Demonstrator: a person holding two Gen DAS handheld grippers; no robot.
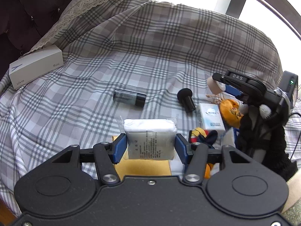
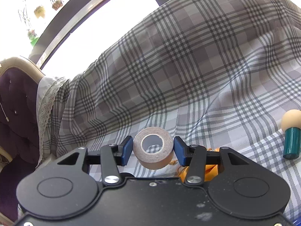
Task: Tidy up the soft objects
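My left gripper [image 1: 151,147] is shut on a white plastic-wrapped soft pack [image 1: 150,137], its blue pads pressing both sides, lifted above a yellow cloth [image 1: 143,166] on the checked bedsheet [image 1: 150,47]. In the right wrist view my right gripper [image 2: 152,149] is shut on a brown tape roll [image 2: 153,147], held over the sheet. The left wrist view shows the right gripper [image 1: 219,83] at the right with the roll [image 1: 213,86] at its tip. Beneath it lie an orange pouch [image 1: 230,113], a white tissue packet [image 1: 211,117] and a colourful plush [image 1: 203,135].
A white phone box [image 1: 35,67] sits at the left by a lace-edged pillow. A dark cylinder [image 1: 129,98] and a black foam-tipped stick [image 1: 186,98] lie mid-sheet. A teal-handled, beige-headed piece [image 2: 291,131] stands to the right. A person's black fluffy sleeve [image 1: 263,131] is at the right.
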